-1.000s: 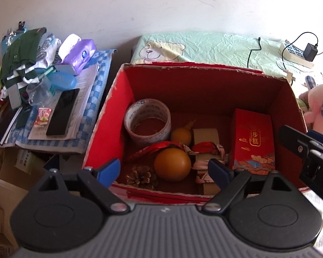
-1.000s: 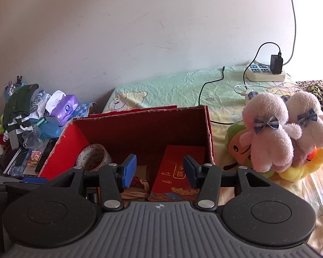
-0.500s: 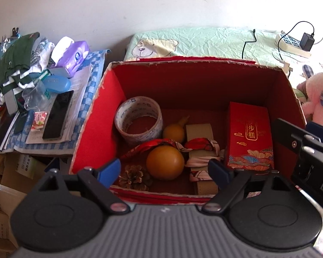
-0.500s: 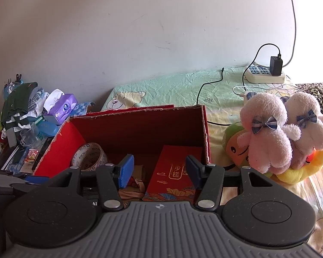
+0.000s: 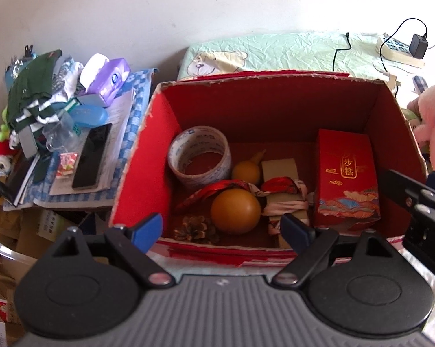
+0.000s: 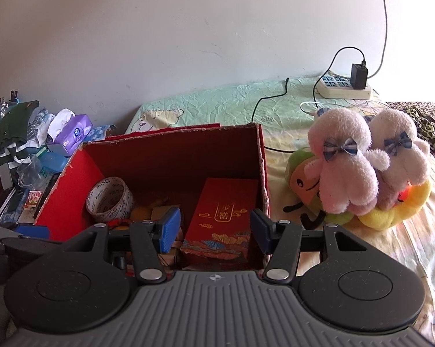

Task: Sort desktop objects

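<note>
Red cardboard box [image 5: 136, 179] stands open below both grippers, on the bed sheet [image 6: 217, 107]. Inside it, the tape roll [image 5: 199, 156] lies toward the far left corner, the orange ball [image 5: 235, 211] and the pine cone [image 5: 196, 230] near the front wall, and the red gift carton [image 5: 346, 177] along the right wall. The left gripper [image 5: 220, 231] hovers over the front edge, its fingers apart and empty. The right gripper [image 6: 214, 230] is also spread, above the gift carton, holding nothing.
</note>
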Motion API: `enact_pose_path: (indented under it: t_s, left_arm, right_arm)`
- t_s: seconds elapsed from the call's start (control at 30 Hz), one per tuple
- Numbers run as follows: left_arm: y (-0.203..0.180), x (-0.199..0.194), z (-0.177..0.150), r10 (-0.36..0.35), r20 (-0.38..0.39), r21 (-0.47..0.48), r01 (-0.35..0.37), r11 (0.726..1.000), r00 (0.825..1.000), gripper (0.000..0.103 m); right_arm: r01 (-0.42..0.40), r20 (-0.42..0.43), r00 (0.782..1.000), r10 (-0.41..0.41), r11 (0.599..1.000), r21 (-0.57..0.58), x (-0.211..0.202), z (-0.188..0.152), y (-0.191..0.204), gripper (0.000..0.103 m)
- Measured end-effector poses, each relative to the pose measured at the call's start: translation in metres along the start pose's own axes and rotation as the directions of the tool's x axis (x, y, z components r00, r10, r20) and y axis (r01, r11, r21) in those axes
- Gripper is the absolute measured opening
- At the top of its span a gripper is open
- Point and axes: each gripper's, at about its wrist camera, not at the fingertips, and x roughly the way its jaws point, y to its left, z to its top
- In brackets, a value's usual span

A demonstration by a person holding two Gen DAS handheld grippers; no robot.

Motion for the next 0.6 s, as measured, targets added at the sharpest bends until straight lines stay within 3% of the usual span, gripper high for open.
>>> enact_pose_path:
  t_s: [0.33, 0.4, 0.6]
  left_arm:
    - [0.008, -0.017, -0.002, 0.021, 0.060, 0.042, -0.024, 0.999, 0.998, 0.089]
    - [0.011, -0.018, -0.003, 0.015, 0.059, 0.049, -0.018, 0.999, 0.998, 0.097]
    - [0.018, -0.024, -0.010, 0.033, 0.077, 0.051, -0.037, 0.998, 0.996, 0.097]
  right_arm:
    - [0.049, 0.033, 0.998, -0.051, 0.998, 0.041, -0.021, -0.005, 0.001, 0.057]
    - [0.043, 0.025, 0.999, -0.044, 0.998, 0.050, -0.022, -0.005, 0.003, 0.057]
    - [0.007, 0.010, 1.000, -0.007, 0.999, 0.040, -0.019, -0.005, 0.015, 0.057]
